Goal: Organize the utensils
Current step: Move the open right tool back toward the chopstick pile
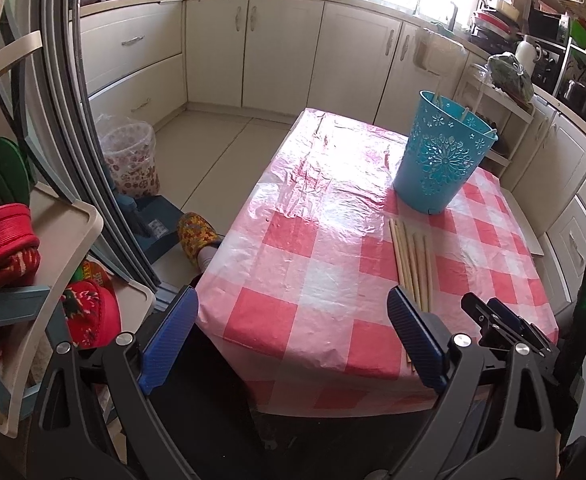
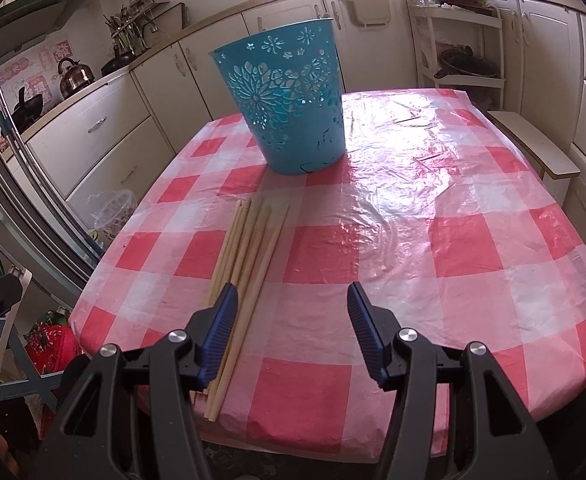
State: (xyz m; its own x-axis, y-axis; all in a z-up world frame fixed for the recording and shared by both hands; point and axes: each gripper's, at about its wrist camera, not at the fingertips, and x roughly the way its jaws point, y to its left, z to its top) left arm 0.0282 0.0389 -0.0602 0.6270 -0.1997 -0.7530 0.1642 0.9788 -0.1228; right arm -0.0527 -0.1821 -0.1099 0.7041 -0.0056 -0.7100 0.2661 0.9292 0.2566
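Both claws, left point(image 1: 293, 332) and right point(image 2: 293, 328), spread empty; chopsticks point(image 2: 249, 268) lie lengthwise, seemingly pointing at basket point(image 2: 289, 100).

Both wrist views look steeply down from just off the table's point(image 1: 333, 264) near edge toward its far edge. Each shows the chopsticks point(image 2: 249, 264) and blue basket point(image 2: 285, 104); the left view sits nearer the near-left corner.

1. The left claw point(image 1: 293, 344) has its jaws spread wide, with nothing between the blue pads point(image 1: 169, 340).
2. The right claw point(image 2: 293, 332) is parted about halfway, gripping nothing.
3. Both claws tilt forward and down.
4. In the left wrist view, the right claw point(image 1: 493, 316) shows at the lower right.
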